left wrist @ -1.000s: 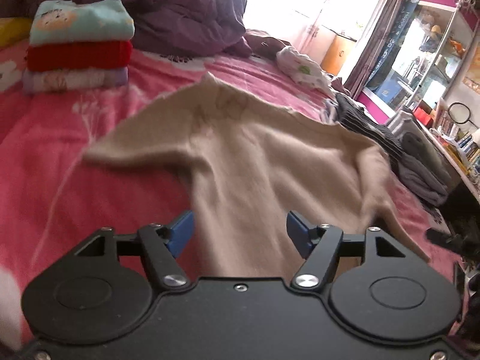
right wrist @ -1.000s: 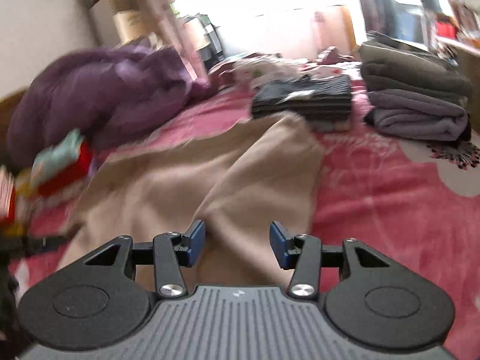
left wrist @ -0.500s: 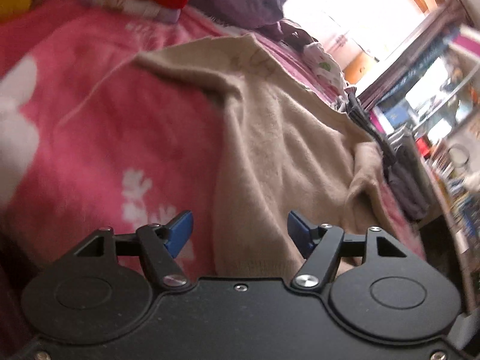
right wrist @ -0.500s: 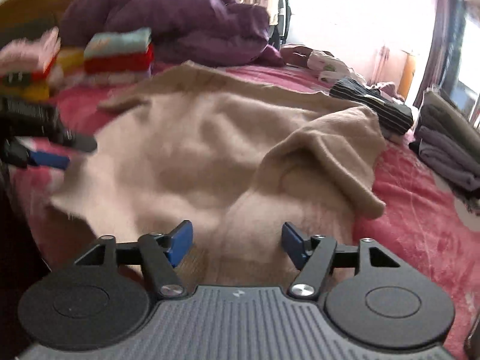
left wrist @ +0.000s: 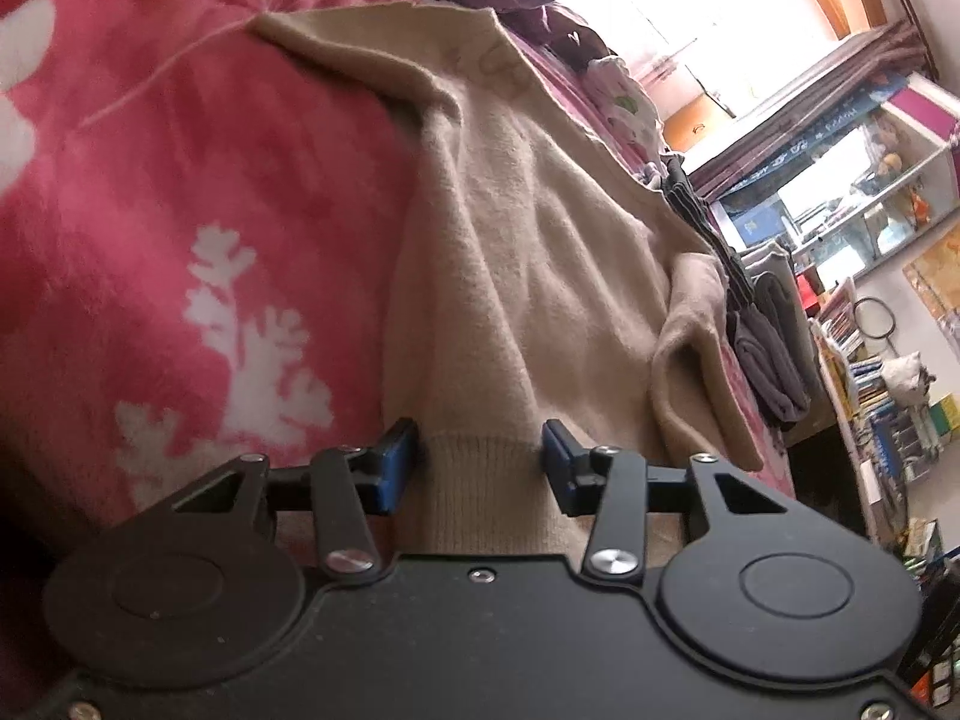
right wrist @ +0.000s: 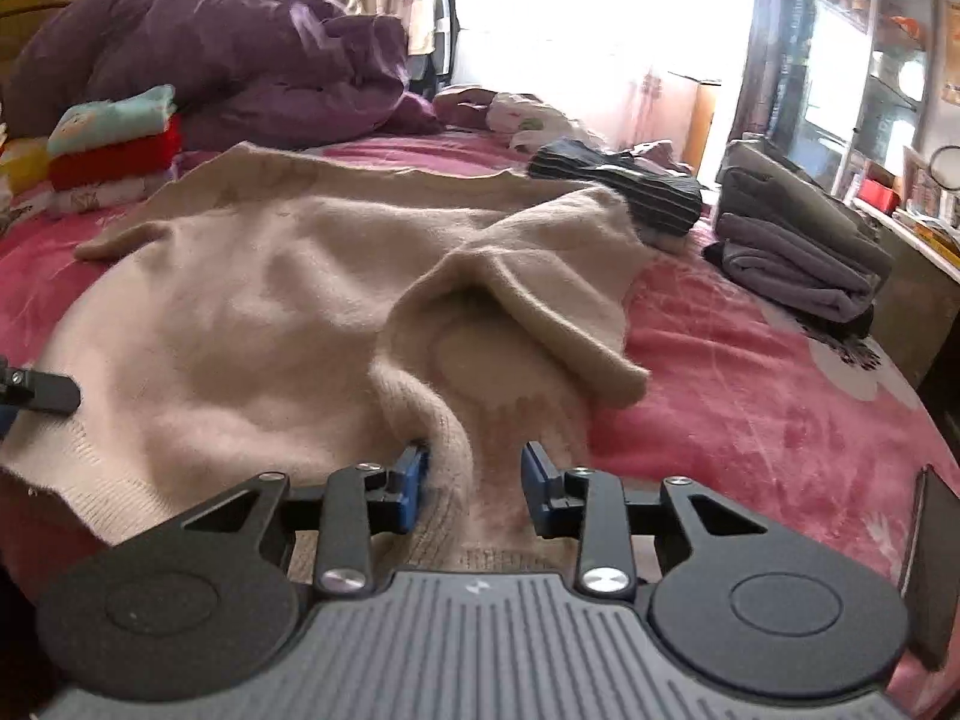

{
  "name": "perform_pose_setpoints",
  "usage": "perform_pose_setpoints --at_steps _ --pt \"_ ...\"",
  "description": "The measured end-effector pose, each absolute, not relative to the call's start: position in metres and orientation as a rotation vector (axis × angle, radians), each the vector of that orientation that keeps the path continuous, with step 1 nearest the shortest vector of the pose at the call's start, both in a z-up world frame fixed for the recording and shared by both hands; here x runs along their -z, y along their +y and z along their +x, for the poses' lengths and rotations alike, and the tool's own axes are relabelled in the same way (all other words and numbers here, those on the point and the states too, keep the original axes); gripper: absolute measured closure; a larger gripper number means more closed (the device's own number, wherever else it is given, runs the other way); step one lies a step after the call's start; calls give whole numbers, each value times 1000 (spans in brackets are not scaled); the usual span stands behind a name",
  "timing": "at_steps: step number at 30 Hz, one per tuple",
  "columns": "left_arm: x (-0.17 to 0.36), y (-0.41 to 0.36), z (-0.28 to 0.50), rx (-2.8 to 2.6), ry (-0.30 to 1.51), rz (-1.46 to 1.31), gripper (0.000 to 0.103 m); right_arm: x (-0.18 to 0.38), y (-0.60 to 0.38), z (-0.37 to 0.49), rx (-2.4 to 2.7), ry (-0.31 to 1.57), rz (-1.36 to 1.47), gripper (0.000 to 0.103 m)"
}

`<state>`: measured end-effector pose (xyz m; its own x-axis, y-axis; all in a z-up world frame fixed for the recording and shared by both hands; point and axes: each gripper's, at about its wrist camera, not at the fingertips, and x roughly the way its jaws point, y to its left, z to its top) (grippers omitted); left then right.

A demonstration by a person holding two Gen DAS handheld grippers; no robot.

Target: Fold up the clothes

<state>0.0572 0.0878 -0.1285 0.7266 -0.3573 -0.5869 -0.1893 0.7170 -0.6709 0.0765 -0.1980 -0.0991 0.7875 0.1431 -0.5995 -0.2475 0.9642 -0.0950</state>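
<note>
Both sets of jaws stand spread, each straddling the ribbed hem of the beige sweater lying on the pink bed. Left gripper and right gripper should pinch both hem layers evenly.

No text can be read; blue lettering on the cabinet is too blurred.
</note>
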Motion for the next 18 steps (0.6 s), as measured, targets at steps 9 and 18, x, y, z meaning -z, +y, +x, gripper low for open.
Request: perform_pose_setpoints --at_steps 9,18 --pt "113 112 45 157 641 -869 97 77 -255 78 -225 567 277 90" --pt "92 150 24 94 558 -898 98 79 -350 53 -94 516 753 93"
